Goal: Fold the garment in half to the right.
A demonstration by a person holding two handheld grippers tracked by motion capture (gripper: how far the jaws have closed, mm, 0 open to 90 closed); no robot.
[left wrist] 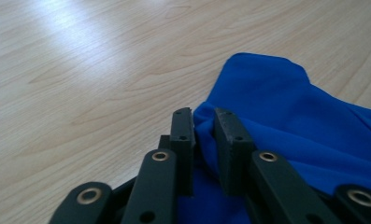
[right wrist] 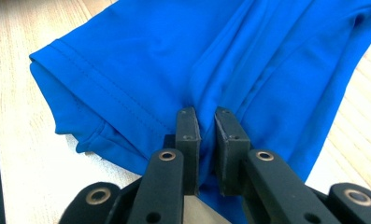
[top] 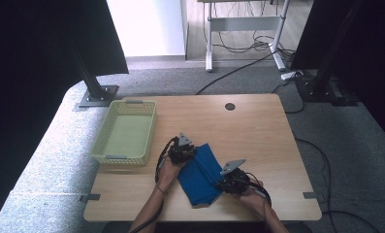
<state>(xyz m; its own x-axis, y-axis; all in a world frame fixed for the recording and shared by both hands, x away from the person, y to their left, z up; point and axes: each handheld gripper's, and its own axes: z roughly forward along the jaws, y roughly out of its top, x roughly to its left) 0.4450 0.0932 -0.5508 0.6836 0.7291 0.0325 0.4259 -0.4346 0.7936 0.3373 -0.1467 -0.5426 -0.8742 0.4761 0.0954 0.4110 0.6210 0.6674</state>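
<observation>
Lying partly folded on the near middle of the desk [top: 258, 131], the blue garment [top: 203, 175] runs its long axis on a slant, from its far-left end down to its near edge. Each end of that slant has a gripper on it: the left gripper [top: 181, 151] at the far-left edge, the right gripper [top: 232, 180] at the near-right edge, so both are equally at the cloth and neither must reach. In the left gripper view the jaws stand narrow with a ridge of blue fabric [left wrist: 286, 112] pinched up between them, the rest of the cloth spreading away to the right. In the right gripper view the jaws are likewise nearly closed on a fold of the garment [right wrist: 141, 70], which fans out ahead of them, a stitched hem running along its left edge. The next move, by my judgement, turns on this two-ended hold: lifting or folding would swing one pinched edge across toward the other. A pale green basket [top: 126, 132] stands to the left on the desk, just beyond the left gripper and apart from the cloth.
</observation>
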